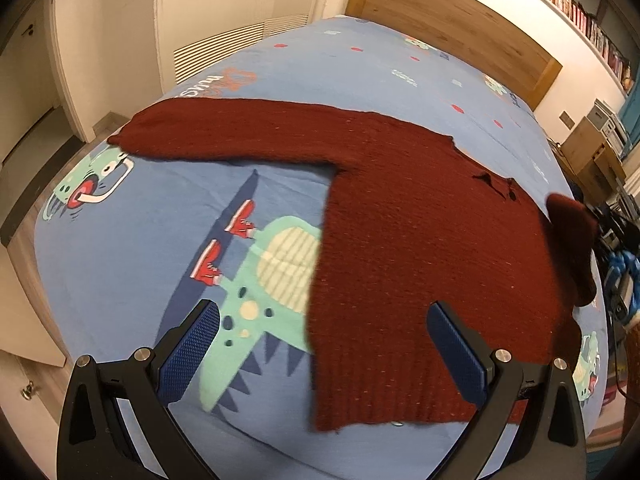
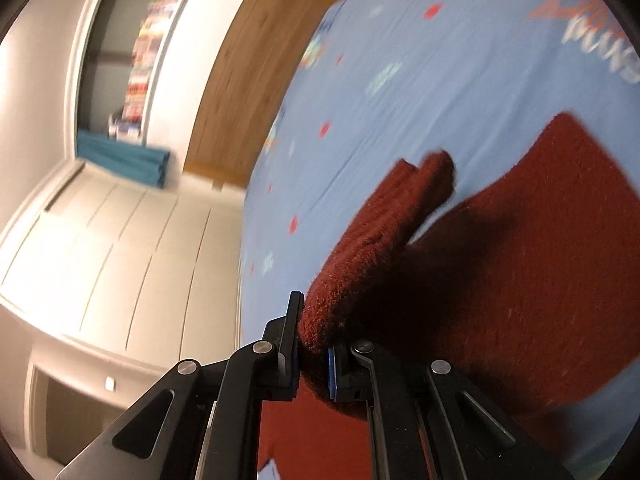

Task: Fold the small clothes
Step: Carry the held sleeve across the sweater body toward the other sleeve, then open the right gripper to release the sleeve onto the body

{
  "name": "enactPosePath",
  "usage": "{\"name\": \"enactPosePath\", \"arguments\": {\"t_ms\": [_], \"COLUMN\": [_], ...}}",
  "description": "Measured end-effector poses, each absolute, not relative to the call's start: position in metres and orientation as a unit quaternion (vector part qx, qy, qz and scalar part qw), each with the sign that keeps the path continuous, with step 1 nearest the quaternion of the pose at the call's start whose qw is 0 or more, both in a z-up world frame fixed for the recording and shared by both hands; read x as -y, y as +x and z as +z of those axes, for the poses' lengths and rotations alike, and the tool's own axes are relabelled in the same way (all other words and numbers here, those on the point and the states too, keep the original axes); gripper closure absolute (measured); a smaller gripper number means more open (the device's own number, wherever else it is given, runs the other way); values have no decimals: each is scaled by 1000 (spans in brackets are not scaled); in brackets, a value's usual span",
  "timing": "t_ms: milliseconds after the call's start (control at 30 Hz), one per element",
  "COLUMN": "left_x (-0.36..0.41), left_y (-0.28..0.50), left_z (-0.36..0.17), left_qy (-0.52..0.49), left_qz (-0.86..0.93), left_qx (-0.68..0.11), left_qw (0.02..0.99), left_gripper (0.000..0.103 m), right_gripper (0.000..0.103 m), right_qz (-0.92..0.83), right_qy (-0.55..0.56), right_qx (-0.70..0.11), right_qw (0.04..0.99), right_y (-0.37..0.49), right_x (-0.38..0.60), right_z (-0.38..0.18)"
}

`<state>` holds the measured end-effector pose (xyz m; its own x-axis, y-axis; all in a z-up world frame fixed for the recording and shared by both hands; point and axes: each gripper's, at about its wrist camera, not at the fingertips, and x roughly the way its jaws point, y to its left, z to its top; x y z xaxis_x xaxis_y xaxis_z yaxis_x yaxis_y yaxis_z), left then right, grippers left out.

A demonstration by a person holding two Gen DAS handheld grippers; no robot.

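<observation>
A dark red knitted sweater [image 1: 420,248] lies flat on the blue cartoon-print bedsheet [image 1: 132,264], one sleeve [image 1: 224,128] stretched out to the left. My left gripper [image 1: 320,344] is open and empty, hovering above the sweater's hem with blue pads wide apart. My right gripper [image 2: 314,344] is shut on the sweater's other sleeve [image 2: 380,240] and holds it lifted over the body; this raised sleeve also shows at the right in the left wrist view [image 1: 572,248].
A wooden headboard [image 1: 460,20] stands at the bed's far end, with a bookshelf [image 1: 580,12] above. White wardrobe doors [image 1: 224,20] are to the left. Boxes and clutter [image 1: 600,152] sit beyond the bed's right edge.
</observation>
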<state>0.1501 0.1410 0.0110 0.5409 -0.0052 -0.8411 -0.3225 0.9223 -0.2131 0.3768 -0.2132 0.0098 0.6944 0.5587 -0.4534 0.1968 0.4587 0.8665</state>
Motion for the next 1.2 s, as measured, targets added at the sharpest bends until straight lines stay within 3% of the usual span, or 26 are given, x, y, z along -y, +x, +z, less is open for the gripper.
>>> {"name": "enactPosePath", "arguments": {"t_ms": [433,967,1200], "left_x": [-187,-186,-187], "left_y": [129,130,129], "left_z": [0,-13,-16], "left_qy": [-198,-198,-199], "left_qz": [128,120,119], "left_qx": [-465,-470,-471], "left_qw": [853,852,851], "left_gripper": [1,1,1], "right_gripper": [93,90,82], "right_qz": [198,239,227], "right_qy": [386,211,140], "right_qx": [-455,-531,-551], "right_qw": [778,786,791], "right_y": [406,392,397], "right_x": [47,-74,-94], "right_z": [1,-34,-53]}}
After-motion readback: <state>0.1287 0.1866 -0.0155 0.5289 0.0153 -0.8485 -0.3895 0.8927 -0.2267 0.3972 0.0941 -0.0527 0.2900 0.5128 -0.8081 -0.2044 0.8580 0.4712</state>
